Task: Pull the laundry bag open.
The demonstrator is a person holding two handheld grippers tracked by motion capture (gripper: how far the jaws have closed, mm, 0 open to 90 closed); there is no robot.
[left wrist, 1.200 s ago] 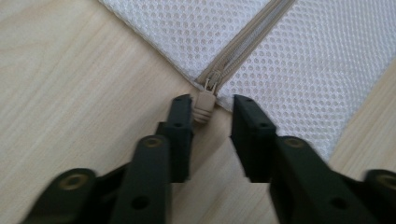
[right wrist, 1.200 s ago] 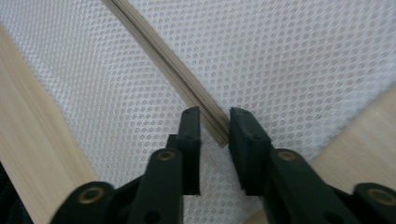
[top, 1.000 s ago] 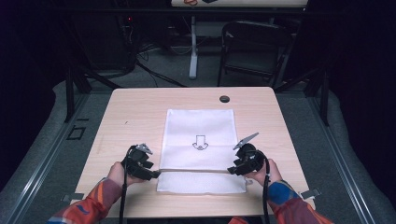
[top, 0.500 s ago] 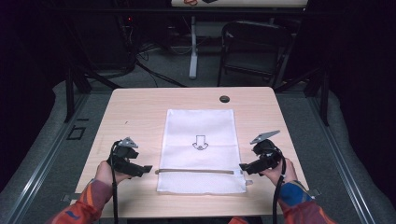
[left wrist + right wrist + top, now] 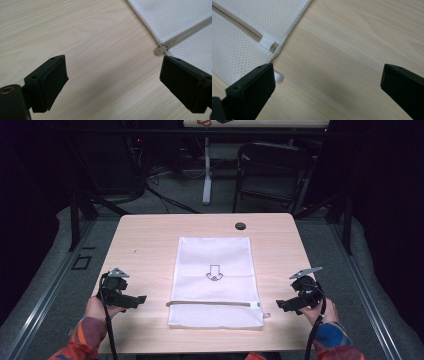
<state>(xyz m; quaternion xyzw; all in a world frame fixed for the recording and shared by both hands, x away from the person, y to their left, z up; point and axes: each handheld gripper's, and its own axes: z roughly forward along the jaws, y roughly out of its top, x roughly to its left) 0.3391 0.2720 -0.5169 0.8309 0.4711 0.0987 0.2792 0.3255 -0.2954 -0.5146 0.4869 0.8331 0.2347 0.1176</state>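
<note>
A pale wooden bench [image 5: 150,240] is seen from above, and a white mesh bag [image 5: 215,255] is laid flat at its middle, long axis running away from the person. A beige zipper [image 5: 210,304] is stretched crosswise near the bag's near edge. The left gripper [image 5: 134,300] is held beside the bag's left edge, the right gripper [image 5: 282,306] beside its right edge, about equally near; both are spread wide and nothing is gripped. The zipper's end stop [image 5: 160,50] lies just ahead of the left gripper's jaws.

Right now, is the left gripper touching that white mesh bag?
Apart. In the high view, bare table separates the left gripper from the mesh bag.
</note>
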